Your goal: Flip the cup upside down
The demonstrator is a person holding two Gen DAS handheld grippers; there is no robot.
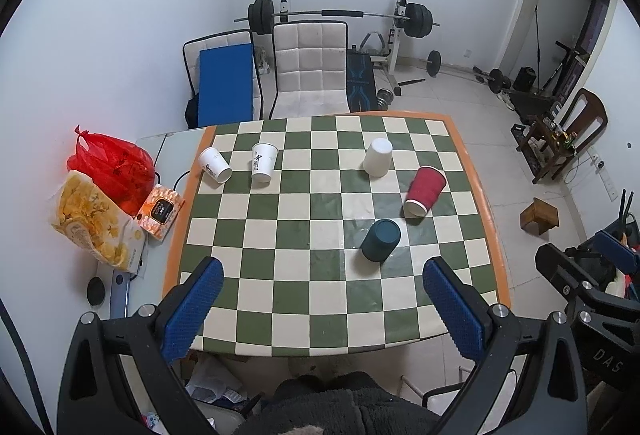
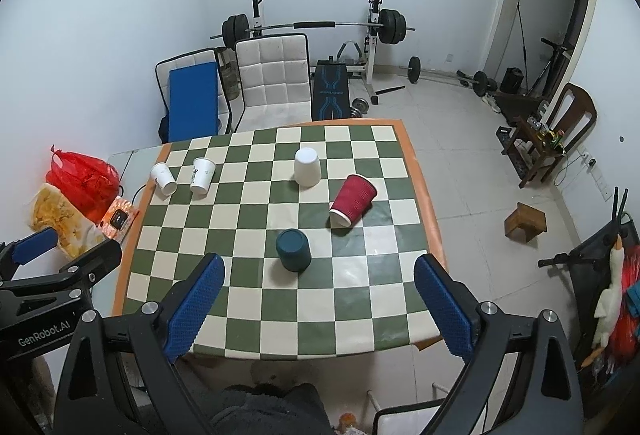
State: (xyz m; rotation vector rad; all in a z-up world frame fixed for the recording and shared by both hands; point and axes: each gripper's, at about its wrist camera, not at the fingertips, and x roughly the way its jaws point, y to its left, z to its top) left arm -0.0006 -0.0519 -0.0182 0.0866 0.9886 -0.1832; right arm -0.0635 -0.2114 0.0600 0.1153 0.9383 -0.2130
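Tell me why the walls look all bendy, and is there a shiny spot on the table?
Left wrist view: the fisheye lens bows the walls and darkens the corners; pale glare sits on the checkered table beside the dark teal cup. Right wrist view: same bending, with glare below the red cup. Both stay sharp.

table (image 1: pixel 280 235) has a green and cream checkerboard top with an orange border. cups on it: one dark teal cup (image 1: pixel 381 240), one red ribbed cup (image 1: pixel 425 191) with a white rim, one plain white cup (image 1: pixel 377 157), plus two white printed cups (image 1: pixel 264 162) with dark markings. both grippers are black with blue textured fingers (image 2: pixel 196 309). off to the side a red plastic bag (image 1: pixel 112 165), a yellow snack bag (image 1: pixel 94 221) and an orange box (image 1: pixel 161 210)
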